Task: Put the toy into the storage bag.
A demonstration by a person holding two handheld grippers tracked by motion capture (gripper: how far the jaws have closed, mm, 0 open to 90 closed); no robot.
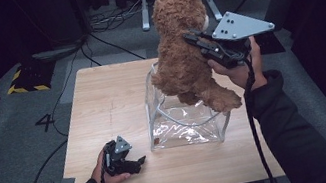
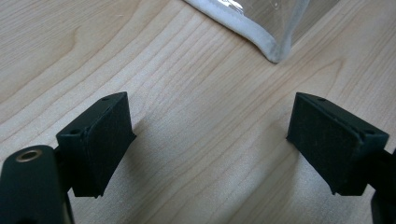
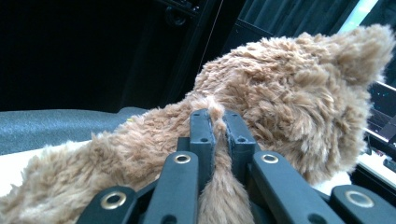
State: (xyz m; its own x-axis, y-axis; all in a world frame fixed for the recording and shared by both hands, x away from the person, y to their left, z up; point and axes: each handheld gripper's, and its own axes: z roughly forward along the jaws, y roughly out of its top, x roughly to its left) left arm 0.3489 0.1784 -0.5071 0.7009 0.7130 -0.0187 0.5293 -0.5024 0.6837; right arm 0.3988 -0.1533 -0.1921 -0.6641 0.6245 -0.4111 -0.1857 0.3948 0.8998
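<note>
Brown plush: a teddy bear (image 1: 182, 47) hangs upright above a clear plastic bag (image 1: 182, 113) standing open on the light wooden table (image 1: 103, 107), right of centre. High view: the bear's lower legs reach down over the bag's top edge, one foot out past its right side. The right gripper (image 1: 192, 39), held in the right hand (image 1: 240, 65), meets the bear at upper-body height from the right; grey three-cornered plate on top. The left gripper (image 1: 139, 162) lies low near the table's front edge, just beside the bag's front left corner, held in the left hand (image 1: 107, 172).

Left gripper view: jaws spread wide, nothing between them, bare wood grain below. The bag's white-seamed corner (image 2: 275, 49) sits ahead, apart from both pads.

Right gripper view: jaws pinched nearly together on a tuft of the bear's fur (image 3: 219, 140). The bear's head (image 3: 299, 107) rises beyond, one ear at upper right.
</note>
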